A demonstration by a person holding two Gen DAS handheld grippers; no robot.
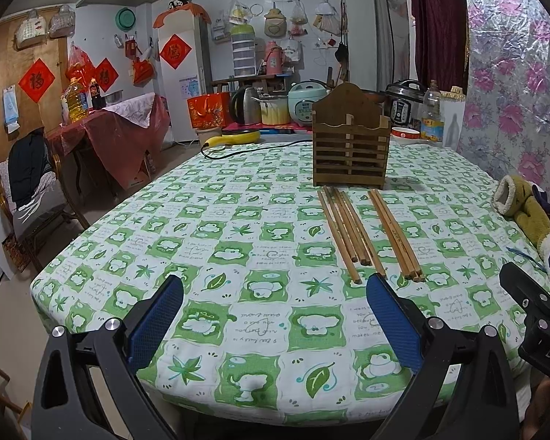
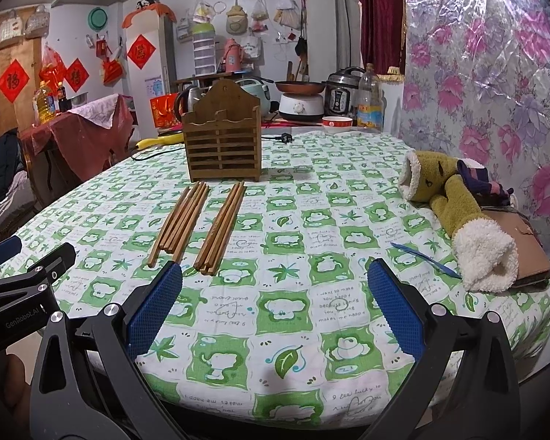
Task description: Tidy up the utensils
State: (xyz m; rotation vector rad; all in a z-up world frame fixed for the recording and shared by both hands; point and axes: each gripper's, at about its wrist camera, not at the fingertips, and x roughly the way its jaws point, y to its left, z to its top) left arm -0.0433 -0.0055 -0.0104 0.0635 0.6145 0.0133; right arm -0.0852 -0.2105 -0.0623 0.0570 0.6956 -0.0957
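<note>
Both units hover over the near edge of the desk [image 1: 102,245], which is covered by a green-and-white patterned cloth.

Left hand-held gripper [image 1: 275,324]: jaws spread wide, nothing between the blue pads [image 1: 154,319].

Right hand-held gripper [image 2: 275,311]: likewise released, pads [image 2: 396,308] apart and empty.

Chopsticks lie flat on the cloth in two bundles, side by side but apart: the left bundle [image 1: 344,231], the right bundle [image 1: 396,234]. Both run lengthwise from the near edge toward the wooden utensil holder [image 1: 350,146], far ends just short of its base.

The holder stands upright toward the middle of the desk.

Plush slippers [image 2: 454,216] rest near the right edge.
</note>
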